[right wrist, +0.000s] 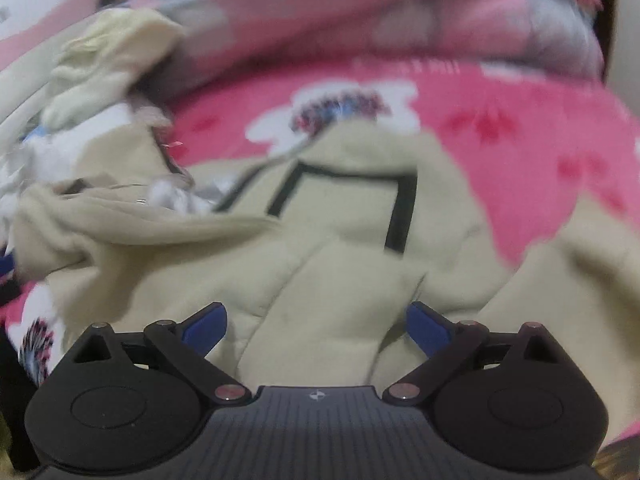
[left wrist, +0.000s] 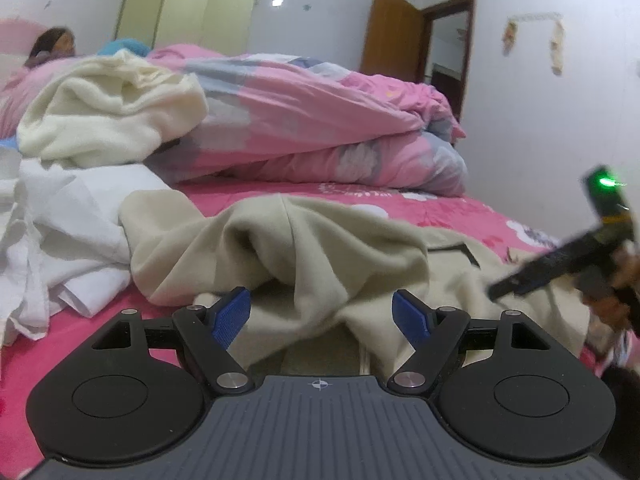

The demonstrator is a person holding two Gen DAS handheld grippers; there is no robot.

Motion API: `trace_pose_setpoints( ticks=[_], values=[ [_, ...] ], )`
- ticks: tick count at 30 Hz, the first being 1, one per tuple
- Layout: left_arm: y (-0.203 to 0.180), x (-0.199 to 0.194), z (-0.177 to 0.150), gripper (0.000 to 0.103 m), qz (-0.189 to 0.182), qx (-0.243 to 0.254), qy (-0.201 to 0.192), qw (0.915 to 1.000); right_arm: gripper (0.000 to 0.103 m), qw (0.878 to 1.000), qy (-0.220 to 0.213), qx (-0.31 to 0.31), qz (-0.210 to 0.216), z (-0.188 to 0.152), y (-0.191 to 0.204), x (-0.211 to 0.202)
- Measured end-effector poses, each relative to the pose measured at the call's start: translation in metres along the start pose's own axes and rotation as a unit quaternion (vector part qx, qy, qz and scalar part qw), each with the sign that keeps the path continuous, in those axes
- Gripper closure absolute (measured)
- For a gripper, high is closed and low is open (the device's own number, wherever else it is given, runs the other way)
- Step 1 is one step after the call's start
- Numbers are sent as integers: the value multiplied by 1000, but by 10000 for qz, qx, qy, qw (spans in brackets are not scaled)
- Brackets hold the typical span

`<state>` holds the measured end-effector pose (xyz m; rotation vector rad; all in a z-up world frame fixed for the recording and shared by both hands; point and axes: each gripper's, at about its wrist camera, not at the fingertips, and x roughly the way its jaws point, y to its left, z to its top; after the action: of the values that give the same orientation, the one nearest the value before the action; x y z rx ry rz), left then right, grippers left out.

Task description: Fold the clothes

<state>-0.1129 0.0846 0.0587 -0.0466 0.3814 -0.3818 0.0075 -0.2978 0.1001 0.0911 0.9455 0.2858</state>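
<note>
With both the left gripper [left wrist: 322,316] and the right gripper [right wrist: 316,330] spread wide and empty over the beige top [right wrist: 340,240] (crumpled on the pink bed [right wrist: 500,128]), too many layers could be pinched together.

I am in a home bedroom: bed [left wrist: 460,208] with pink quilt [left wrist: 320,120], wardrobe [left wrist: 192,16] and wooden door [left wrist: 392,32] behind the bed.

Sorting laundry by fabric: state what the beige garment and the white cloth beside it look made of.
Beige garment: apparently thick fleece or sweatshirt knit, matte, with soft rounded folds.
White cloth: seemingly thin woven cotton, matte, with sharper creases and flat edges. Neither is certain.
</note>
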Motion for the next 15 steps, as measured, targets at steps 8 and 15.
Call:
trace_pose_setpoints(
  ticks=[8,15],
  values=[
    [-19,-3,-24,19,-132,734,-53,9972,67,9974,-311,583,302,-18,5,-13],
    [-30,1,-41,6,-536,874,-104,9947,86,9931,-943,525,468,-15,29,-58]
  ],
)
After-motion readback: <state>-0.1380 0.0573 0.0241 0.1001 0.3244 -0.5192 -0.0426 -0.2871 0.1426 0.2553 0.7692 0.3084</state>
